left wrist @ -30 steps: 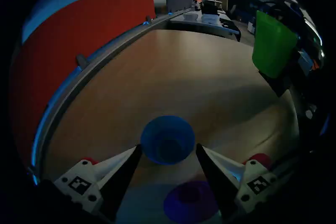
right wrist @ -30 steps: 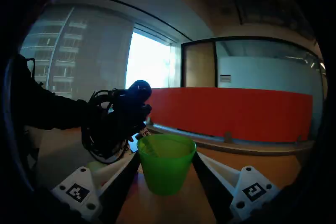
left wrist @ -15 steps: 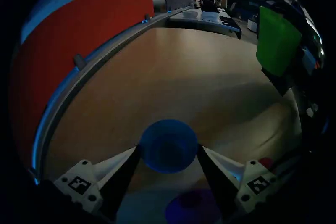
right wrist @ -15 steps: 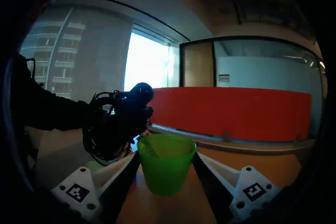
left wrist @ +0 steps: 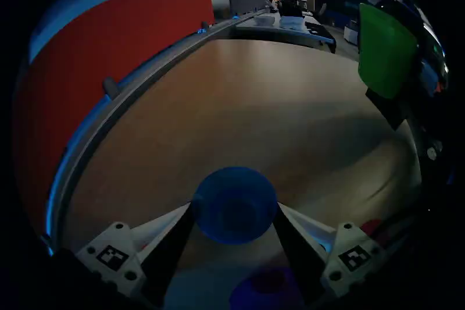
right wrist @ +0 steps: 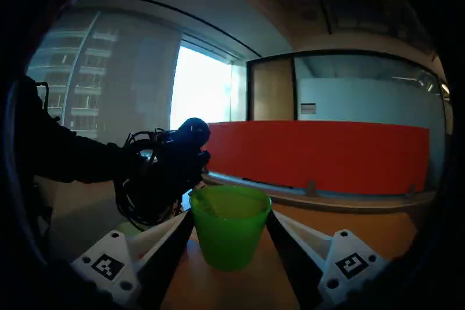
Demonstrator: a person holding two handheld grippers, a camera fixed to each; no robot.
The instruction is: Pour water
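Note:
In the left gripper view, a blue cup (left wrist: pixel 235 205) sits between my left gripper's (left wrist: pixel 235 223) fingers, held above the wooden table (left wrist: pixel 256 100), mouth facing the camera. A green cup (left wrist: pixel 385 49) hangs at the upper right, carried by the other gripper. In the right gripper view, that green cup (right wrist: pixel 230 225) stands upright between the fingers of my right gripper (right wrist: pixel 230 234), both pressing its sides. Beyond it, a dark-sleeved hand holds the left gripper (right wrist: pixel 163 173) among black cables.
A purple cup (left wrist: pixel 267 289) lies on the table below the blue one. A red partition (left wrist: pixel 110 48) with a metal rail runs along the table's left side; the same red partition (right wrist: pixel 325 156) backs the right gripper view. Desks stand far behind.
The blue cup has risen off the table in the left gripper and tilted a little toward the camera. The green cup has edged slightly higher and to the right in the left gripper view.

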